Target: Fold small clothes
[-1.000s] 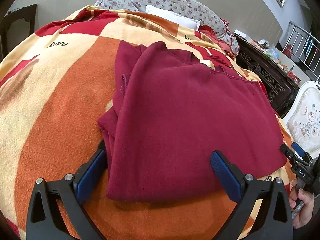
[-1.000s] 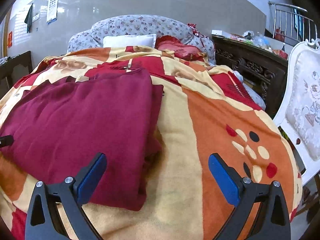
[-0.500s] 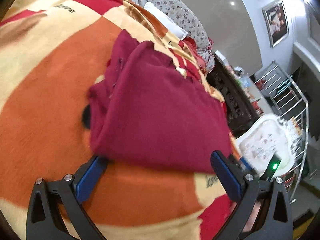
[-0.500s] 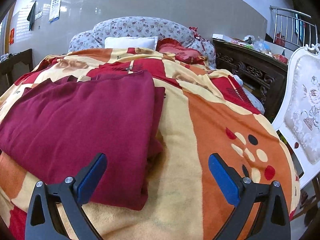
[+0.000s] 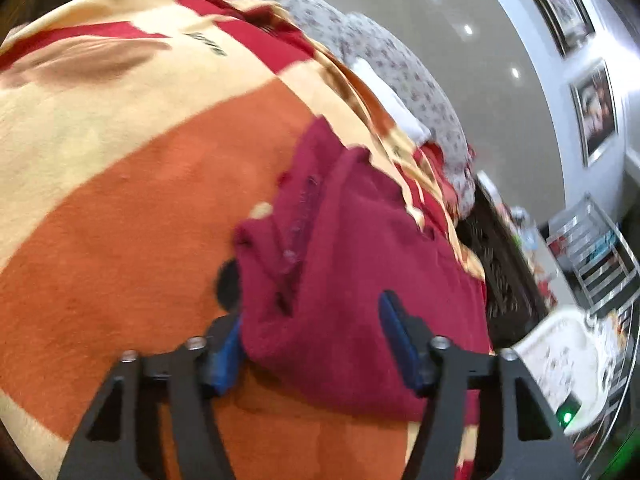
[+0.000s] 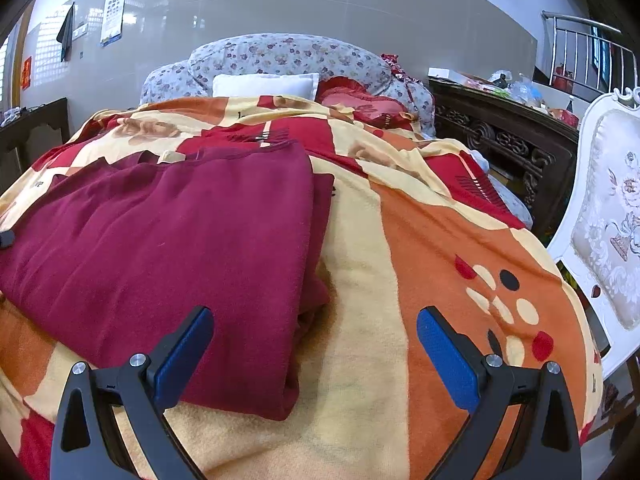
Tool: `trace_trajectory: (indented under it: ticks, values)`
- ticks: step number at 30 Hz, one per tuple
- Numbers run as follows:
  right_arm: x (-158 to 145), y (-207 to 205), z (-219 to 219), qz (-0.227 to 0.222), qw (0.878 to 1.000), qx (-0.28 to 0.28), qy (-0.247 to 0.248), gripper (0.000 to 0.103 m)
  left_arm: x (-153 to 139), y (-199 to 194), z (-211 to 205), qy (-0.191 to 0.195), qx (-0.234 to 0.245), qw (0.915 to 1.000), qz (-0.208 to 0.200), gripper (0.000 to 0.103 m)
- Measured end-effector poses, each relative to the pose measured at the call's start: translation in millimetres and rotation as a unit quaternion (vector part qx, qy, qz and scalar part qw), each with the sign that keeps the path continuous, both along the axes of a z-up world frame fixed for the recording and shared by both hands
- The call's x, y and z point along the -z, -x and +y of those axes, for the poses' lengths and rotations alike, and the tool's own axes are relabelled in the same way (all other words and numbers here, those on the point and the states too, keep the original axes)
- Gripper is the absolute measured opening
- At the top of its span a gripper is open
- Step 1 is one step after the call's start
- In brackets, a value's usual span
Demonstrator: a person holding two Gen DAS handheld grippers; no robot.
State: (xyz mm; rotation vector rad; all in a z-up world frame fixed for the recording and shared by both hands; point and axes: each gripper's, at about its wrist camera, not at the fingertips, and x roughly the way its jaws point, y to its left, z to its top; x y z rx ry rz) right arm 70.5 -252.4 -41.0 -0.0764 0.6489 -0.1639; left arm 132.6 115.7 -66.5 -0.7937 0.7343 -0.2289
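1. Left wrist view: a fleecy orange, cream and red blanket (image 5: 132,216) covers the bed. The folded maroon garment (image 5: 360,280) lies lengthwise toward the headboard. The left gripper (image 5: 316,336), jaws just closing, straddles its near corner; grip unclear.
2. Right wrist view: the right gripper (image 6: 312,356) gapes wide, empty, over the garment's near corner.

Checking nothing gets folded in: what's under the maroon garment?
The maroon garment lies on the patterned blanket, its own folded layers showing at the edges. Anything beneath its middle is covered.
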Motion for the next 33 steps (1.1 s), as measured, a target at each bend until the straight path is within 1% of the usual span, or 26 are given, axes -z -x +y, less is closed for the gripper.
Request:
trace_trajectory:
  ticks: [1, 2, 4, 6, 9, 13, 17, 19, 21, 23, 24, 25, 29, 32, 33]
  values:
    - [-0.3, 0.1, 0.1, 0.000, 1.000, 0.001, 0.000, 0.103, 1.9, 1.0, 4.5, 0.003, -0.018, 0.9998, 0.001, 0.047]
    - [-0.2, 0.0, 0.2, -0.001, 1.000, 0.001, 0.000, 0.103, 4.9, 1.0, 13.1, 0.007, -0.023, 0.9997, 0.004, 0.040]
    - [-0.2, 0.2, 0.3, -0.001, 1.000, 0.001, 0.000, 0.103, 8.9, -0.9, 15.6, 0.015, -0.021, 0.9996, 0.008, 0.038]
    - [0.0, 0.1, 0.5, 0.000, 1.000, 0.001, 0.001, 0.103, 7.2, -2.4, 12.3, 0.015, -0.006, 0.9999, 0.001, 0.038]
    - [0.2, 0.8, 2.2, 0.002, 1.000, 0.000, 0.006, 0.103, 3.2, -1.5, 10.4, 0.010, 0.000, 0.9999, -0.012, 0.038]
    - [0.3, 0.9, 4.6, 0.003, 1.000, 0.000, 0.012, 0.103, 5.1, 1.1, 10.7, 0.011, 0.012, 0.9998, -0.014, 0.038]
    - [0.2, 1.3, 4.9, 0.004, 1.000, -0.002, 0.015, 0.103, 4.8, 5.3, 6.2, 0.005, 0.031, 0.9994, -0.014, 0.046]
    - [0.4, 1.3, 5.2, 0.005, 1.000, -0.001, 0.015, 0.103, 6.7, 7.3, 2.4, 0.003, 0.043, 0.9991, -0.001, 0.046]
    - [0.6, 1.4, 5.4, 0.006, 1.000, -0.002, 0.017, 0.103, 4.2, 6.8, 0.2, -0.005, 0.045, 0.9990, -0.005, 0.047]
    - [1.1, 1.3, 6.7, 0.008, 1.000, -0.003, 0.020, 0.103, 5.6, 2.5, 6.0, 0.012, 0.034, 0.9993, -0.006, 0.046]
    - [1.4, 1.2, 7.2, 0.008, 1.000, -0.004, 0.023, 0.103, 8.8, -1.3, 10.4, 0.029, 0.027, 0.9992, -0.001, 0.045]
    - [1.5, 1.5, 7.5, 0.008, 1.000, -0.004, 0.024, 0.103, 9.7, -3.5, 12.0, 0.037, 0.023, 0.9990, -0.001, 0.038]
    - [1.7, 1.3, 7.4, 0.008, 1.000, -0.005, 0.026, 0.103, 12.7, -6.7, 16.2, 0.046, 0.019, 0.9987, -0.001, 0.025]
    - [1.7, 1.4, 7.7, 0.008, 1.000, -0.005, 0.025, 0.103, 11.8, -1.9, 12.8, 0.026, 0.006, 0.9996, -0.003, 0.022]
    - [1.6, 1.7, 7.7, 0.007, 1.000, -0.005, 0.025, 0.103, 7.8, 0.6, 8.5, 0.006, 0.001, 0.9999, -0.009, 0.022]
